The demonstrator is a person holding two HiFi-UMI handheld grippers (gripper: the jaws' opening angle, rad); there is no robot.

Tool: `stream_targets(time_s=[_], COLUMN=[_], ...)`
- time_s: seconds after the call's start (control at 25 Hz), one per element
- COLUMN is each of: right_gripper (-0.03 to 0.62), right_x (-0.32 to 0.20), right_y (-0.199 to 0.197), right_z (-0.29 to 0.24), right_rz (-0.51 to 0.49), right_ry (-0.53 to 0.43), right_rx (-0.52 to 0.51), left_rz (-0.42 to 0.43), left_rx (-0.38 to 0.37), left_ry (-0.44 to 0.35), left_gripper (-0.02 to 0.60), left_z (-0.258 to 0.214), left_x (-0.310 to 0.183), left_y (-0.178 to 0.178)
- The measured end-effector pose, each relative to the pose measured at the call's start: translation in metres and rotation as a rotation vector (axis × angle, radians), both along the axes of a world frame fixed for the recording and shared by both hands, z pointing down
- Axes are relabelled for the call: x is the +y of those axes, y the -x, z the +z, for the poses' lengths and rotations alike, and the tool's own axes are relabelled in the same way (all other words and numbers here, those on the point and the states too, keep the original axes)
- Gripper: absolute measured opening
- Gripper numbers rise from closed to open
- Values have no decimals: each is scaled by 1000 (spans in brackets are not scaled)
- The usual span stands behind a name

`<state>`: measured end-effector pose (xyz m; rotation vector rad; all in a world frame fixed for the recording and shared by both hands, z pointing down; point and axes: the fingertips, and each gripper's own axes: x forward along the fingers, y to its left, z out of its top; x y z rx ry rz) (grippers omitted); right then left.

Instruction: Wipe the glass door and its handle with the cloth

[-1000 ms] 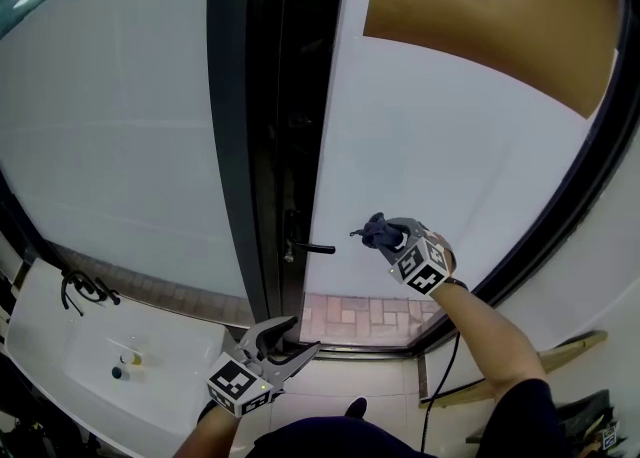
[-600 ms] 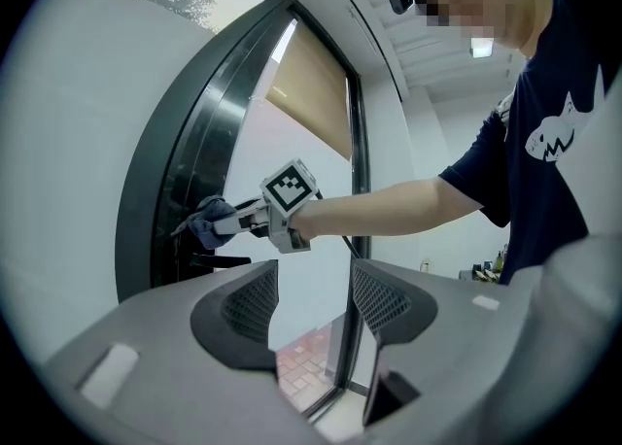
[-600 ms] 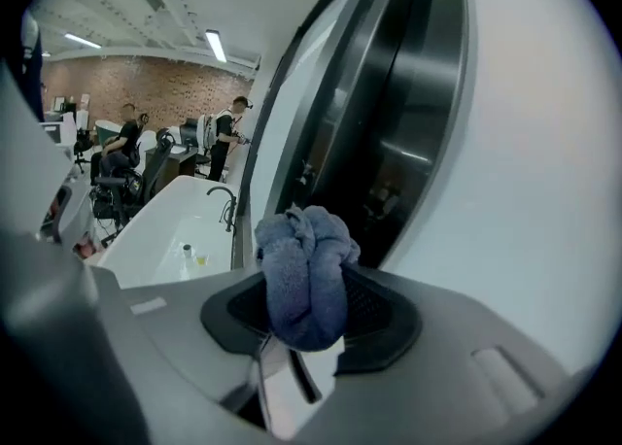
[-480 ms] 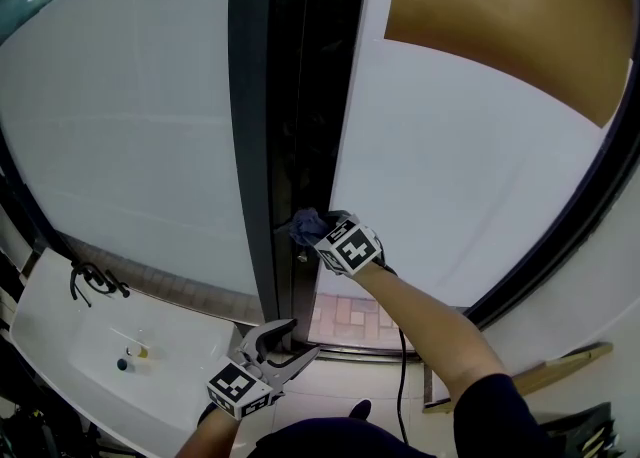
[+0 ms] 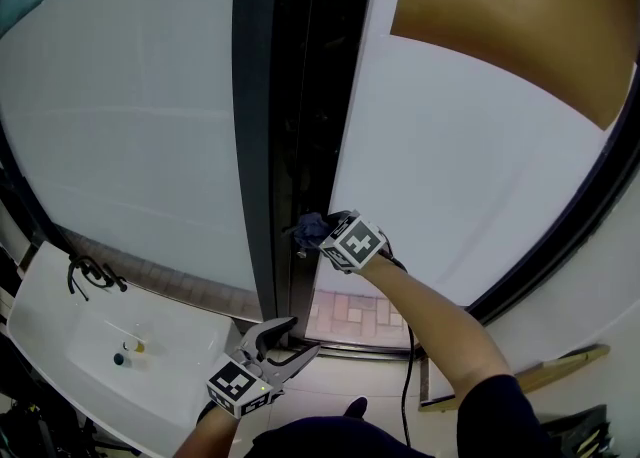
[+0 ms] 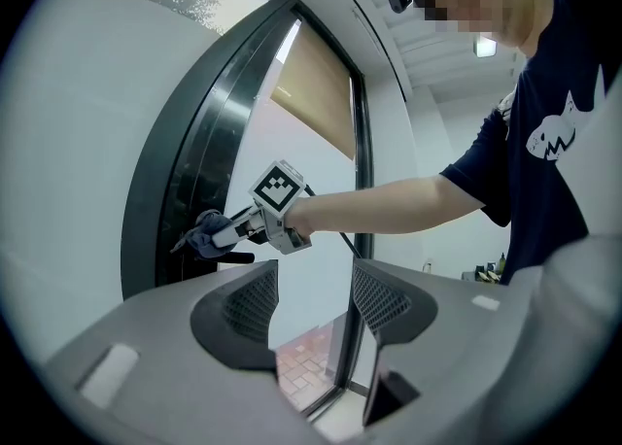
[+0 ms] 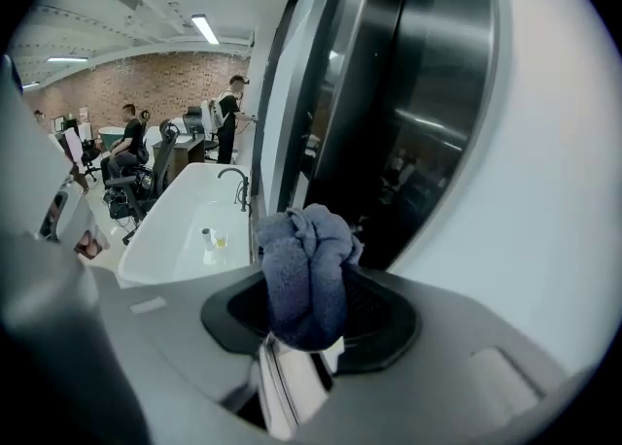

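Two tongs show in the head view. The right tongs (image 5: 310, 231), on an arm stretched forward, grip a bunched blue-grey cloth (image 5: 306, 227) at the dark edge of the glass door (image 5: 450, 176). Its handle (image 6: 231, 258) reads clearly only in the left gripper view, a short black bar just under the cloth. The left tongs (image 5: 284, 342) hang low near the body, jaws apart and empty. Each cube bears black-and-white square markers. Only the right gripper view shows a white basin (image 7: 185, 224) and people (image 7: 131, 142) in an office beyond.

Cloth (image 5: 308, 228) hides handle (image 6: 236, 258); sink (image 5: 60, 326) items (image 5: 128, 351) can't ID.
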<state>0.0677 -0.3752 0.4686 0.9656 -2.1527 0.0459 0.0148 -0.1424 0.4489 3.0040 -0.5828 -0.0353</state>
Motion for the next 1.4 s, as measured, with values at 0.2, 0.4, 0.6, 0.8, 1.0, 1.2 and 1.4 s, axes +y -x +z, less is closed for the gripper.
stream_targets(time_s=[0.2, 0.4, 0.6, 0.8, 1.0, 1.2, 1.4], right_gripper=[149, 150, 150, 150, 150, 150, 149], right_x=[17, 25, 31, 33, 15, -7, -14], right_y=[-22, -52, -81, -88, -44, 1, -3], right_z=[8, 10, 12, -3, -37, -21, -3], right_rz=[-22, 10, 39, 26, 5, -33, -9], right_ry=[4, 38, 57, 15, -87, -114, -12], right_rx=[85, 100, 151, 145, -8, 61, 31], left_rz=[12, 22, 26, 20, 12, 6, -9], left_rx=[-2, 5, 4, 6, 9, 6, 2], left_ry=[8, 1, 3, -2, -7, -10, 1], left_gripper=[238, 238, 238, 238, 238, 238, 238], left_z=[6, 4, 5, 2, 1, -2, 2], left_x=[0, 0, 0, -1, 0, 3, 3], left_y=[-4, -7, -7, -5, -4, -8, -4])
